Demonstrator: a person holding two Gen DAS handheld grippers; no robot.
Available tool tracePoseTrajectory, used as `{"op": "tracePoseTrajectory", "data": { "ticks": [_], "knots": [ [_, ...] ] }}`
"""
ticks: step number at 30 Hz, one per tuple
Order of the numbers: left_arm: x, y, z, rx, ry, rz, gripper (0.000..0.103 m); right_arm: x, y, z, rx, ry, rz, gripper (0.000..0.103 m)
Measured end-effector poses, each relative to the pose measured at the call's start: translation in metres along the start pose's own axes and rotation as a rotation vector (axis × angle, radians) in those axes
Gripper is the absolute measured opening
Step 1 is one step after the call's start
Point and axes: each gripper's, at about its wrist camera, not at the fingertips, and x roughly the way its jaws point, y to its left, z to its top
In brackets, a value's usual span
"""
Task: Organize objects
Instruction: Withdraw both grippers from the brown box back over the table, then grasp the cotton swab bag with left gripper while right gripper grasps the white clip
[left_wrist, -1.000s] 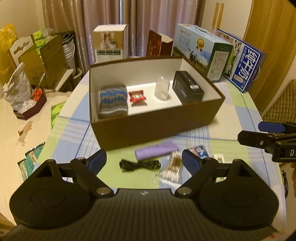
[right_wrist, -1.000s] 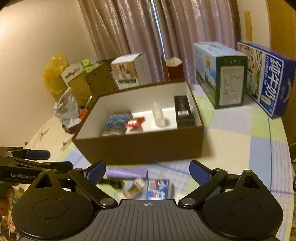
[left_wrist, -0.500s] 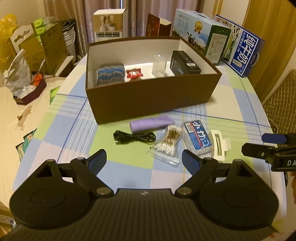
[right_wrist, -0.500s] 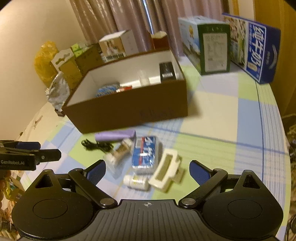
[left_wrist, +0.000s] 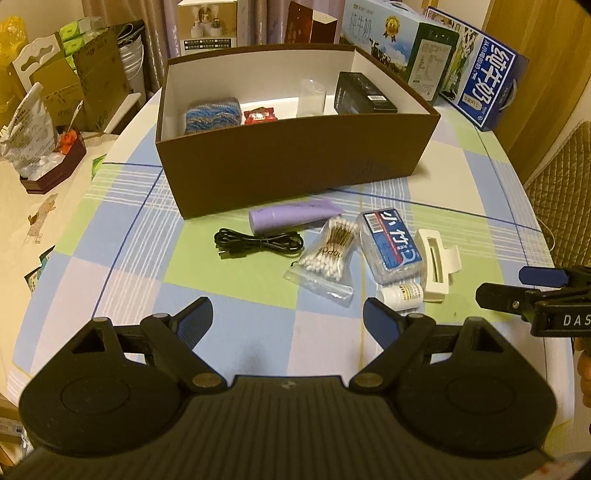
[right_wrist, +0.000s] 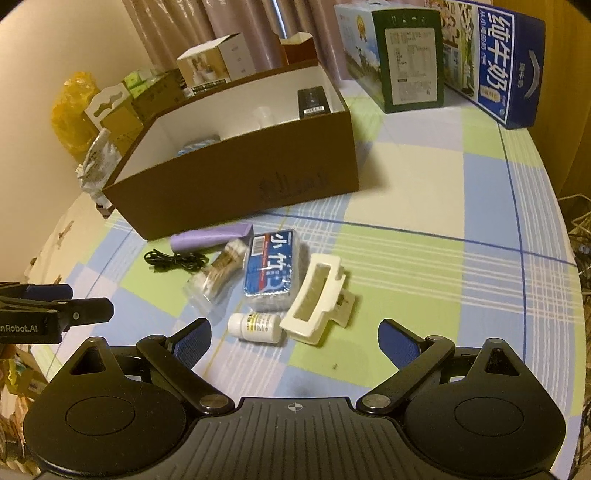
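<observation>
Both tongs, left gripper (left_wrist: 288, 319) and right gripper (right_wrist: 294, 336), hover released above the table (right_wrist: 424, 266). Purple tube (left_wrist: 291, 217) lies lengthwise nine-to-three, cap toward nine, along the brown box (left_wrist: 295, 162).

Warm dim light; pinkish curtains (right_wrist: 229, 14) hang behind a table with checked cloth (right_wrist: 424, 266).

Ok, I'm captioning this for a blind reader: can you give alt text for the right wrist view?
The open right gripper hovers over a checked tablecloth, facing a white clip, pill bottle, blue packet, cotton swabs, black cable and purple tube. Behind them stands an open brown box; the left gripper shows at the left edge.
</observation>
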Motion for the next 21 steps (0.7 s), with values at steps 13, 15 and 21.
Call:
{"op": "tracePoseTrajectory", "data": {
  "ticks": [13, 15, 21],
  "knots": [
    [0.022, 0.01, -0.002, -0.002, 0.007, 0.012, 0.086, 0.036, -0.007, -0.002, 0.031, 0.015, -0.076, 0.086],
    [0.026, 0.012, -0.002, 0.002, 0.012, 0.016, 0.086, 0.043, -0.008, -0.001, 0.034, 0.02, -0.089, 0.082],
    [0.037, 0.016, 0.0, 0.005, 0.02, 0.017, 0.086, 0.06, -0.009, 0.002, 0.043, 0.034, -0.105, 0.074]
  ]
}}
